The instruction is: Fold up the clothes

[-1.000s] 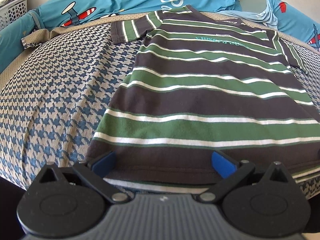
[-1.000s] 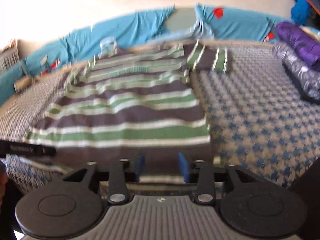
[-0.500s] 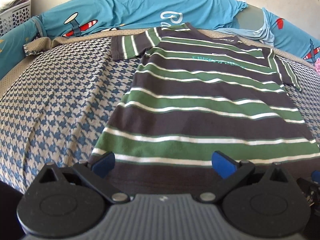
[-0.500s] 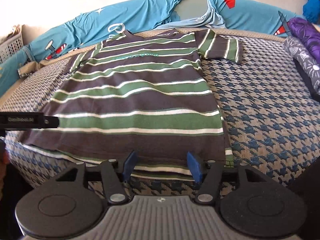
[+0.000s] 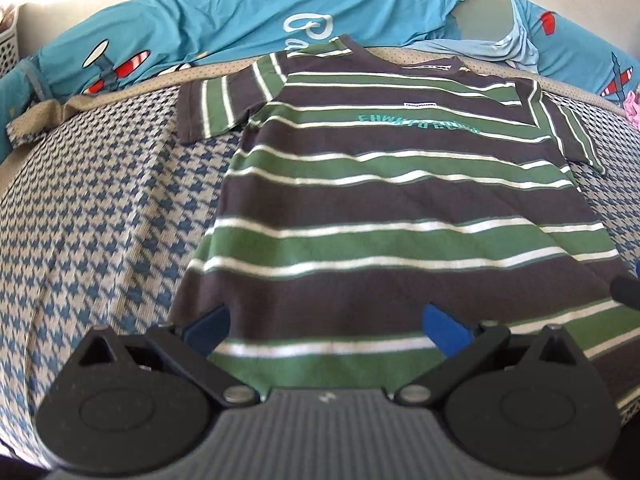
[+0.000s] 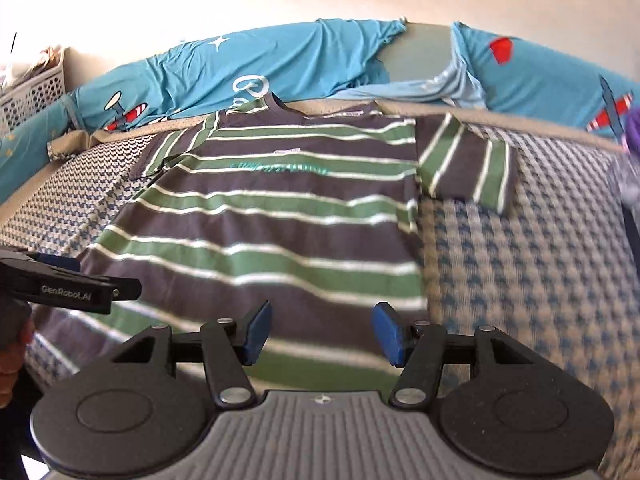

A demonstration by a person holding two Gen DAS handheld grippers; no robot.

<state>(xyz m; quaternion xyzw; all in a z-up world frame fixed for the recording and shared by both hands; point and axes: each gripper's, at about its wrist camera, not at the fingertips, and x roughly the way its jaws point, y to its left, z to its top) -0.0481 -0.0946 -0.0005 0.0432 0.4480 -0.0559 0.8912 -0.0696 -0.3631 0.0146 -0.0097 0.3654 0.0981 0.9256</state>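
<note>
A brown, green and white striped T-shirt (image 5: 384, 208) (image 6: 272, 216) lies flat, front up, on the houndstooth bed cover, collar at the far side and both short sleeves spread out. My left gripper (image 5: 326, 326) hovers open over the shirt's lower left part, its blue pads wide apart with nothing between them. Above the lower right part of the shirt my right gripper (image 6: 322, 332) is open and holds nothing. In the right wrist view the left gripper's black body (image 6: 68, 286) shows at the left edge, with a hand below it.
The blue-and-beige houndstooth cover (image 5: 96, 216) (image 6: 532, 264) spreads on both sides of the shirt. Blue bedding with aeroplane prints (image 5: 240, 24) lines the far edge by the wall. A white basket (image 6: 36, 88) stands at the far left; purple fabric (image 6: 632, 128) lies at the right.
Both grippers have moved forward from the hem to over the shirt's lower part. The right gripper's pads have spread wider.
</note>
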